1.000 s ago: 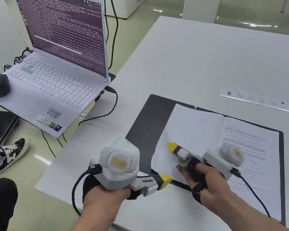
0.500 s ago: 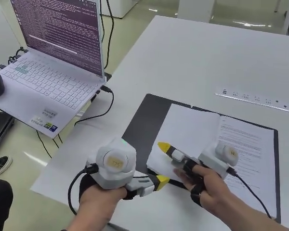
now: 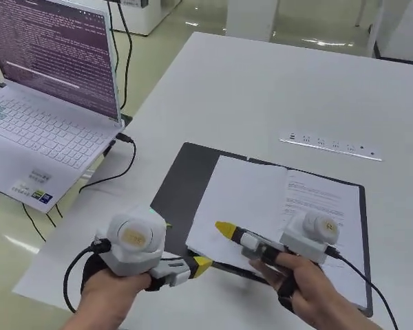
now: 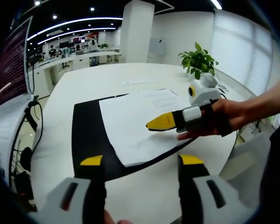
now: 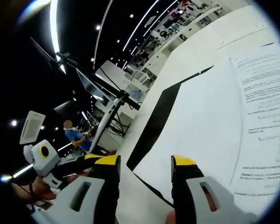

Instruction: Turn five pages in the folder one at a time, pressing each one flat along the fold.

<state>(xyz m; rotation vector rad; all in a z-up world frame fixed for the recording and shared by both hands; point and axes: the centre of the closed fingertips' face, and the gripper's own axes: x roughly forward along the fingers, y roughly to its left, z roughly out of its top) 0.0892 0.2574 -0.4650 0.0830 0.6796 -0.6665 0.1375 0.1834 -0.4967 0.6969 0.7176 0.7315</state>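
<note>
The black folder (image 3: 173,191) lies open on the white table, with a blank white page (image 3: 246,196) on its left half and a printed page (image 3: 325,206) on its right half. My right gripper (image 3: 226,229) points left, low over the blank page near its front corner. In its own view my right gripper (image 5: 144,161) is open over the blank page (image 5: 200,121), gripping nothing. My left gripper (image 3: 198,264) sits at the folder's front edge. Seen along its own jaws, my left gripper (image 4: 141,161) is open and faces the page corner (image 4: 130,161), with the right gripper (image 4: 163,122) beyond.
An open laptop (image 3: 41,103) stands at the far left, with a black cable (image 3: 120,168) trailing toward the folder. A white power strip (image 3: 330,146) lies on the table behind the folder. The table's left edge (image 3: 89,199) runs close to my left hand.
The head camera has swung right, so the laptop sits further left in view. Both grippers hold about the same place by the blank page's front corner.
</note>
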